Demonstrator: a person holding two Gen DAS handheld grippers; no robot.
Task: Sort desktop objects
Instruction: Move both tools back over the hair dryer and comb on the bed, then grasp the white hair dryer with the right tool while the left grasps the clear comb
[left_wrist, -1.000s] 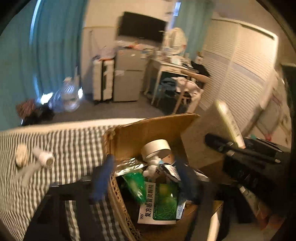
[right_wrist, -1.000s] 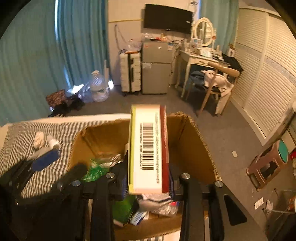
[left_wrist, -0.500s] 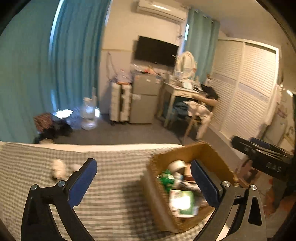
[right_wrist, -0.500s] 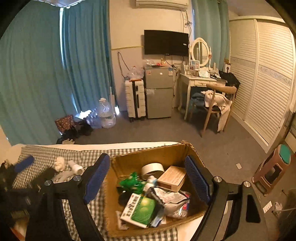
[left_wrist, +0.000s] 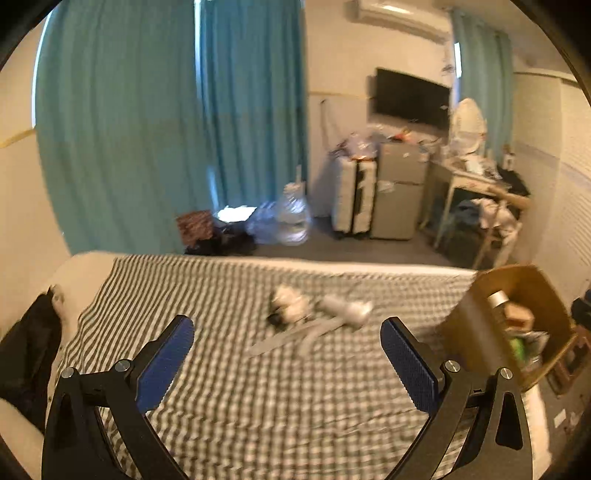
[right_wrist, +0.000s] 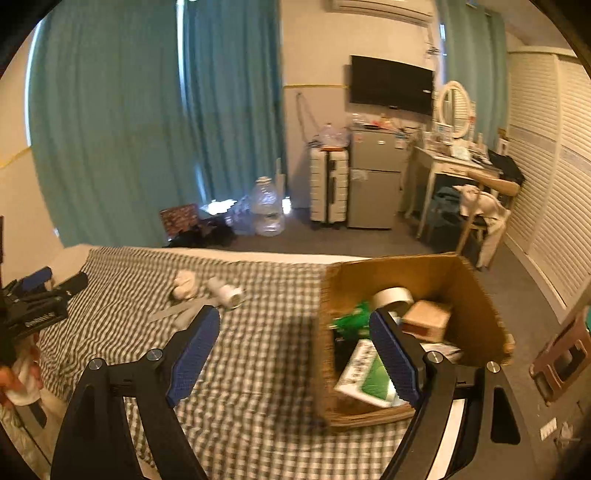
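On checked cloth (left_wrist: 258, 406), white bottle (left_wrist: 347, 310) lies beyond left gripper (left_wrist: 286, 341)'s empty, wide-open jaws.

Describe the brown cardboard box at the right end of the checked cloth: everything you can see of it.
The brown corrugated cardboard box stands open-topped on the grey-and-white checked cloth, at its right end near the edge. Its walls look worn and rough along the rims. Inside lie a white tape roll, a small tan carton, something bright green, a green-and-white packet and crumpled wrappers. Nothing grips it; in the right wrist view one blue pad merely overlaps it.
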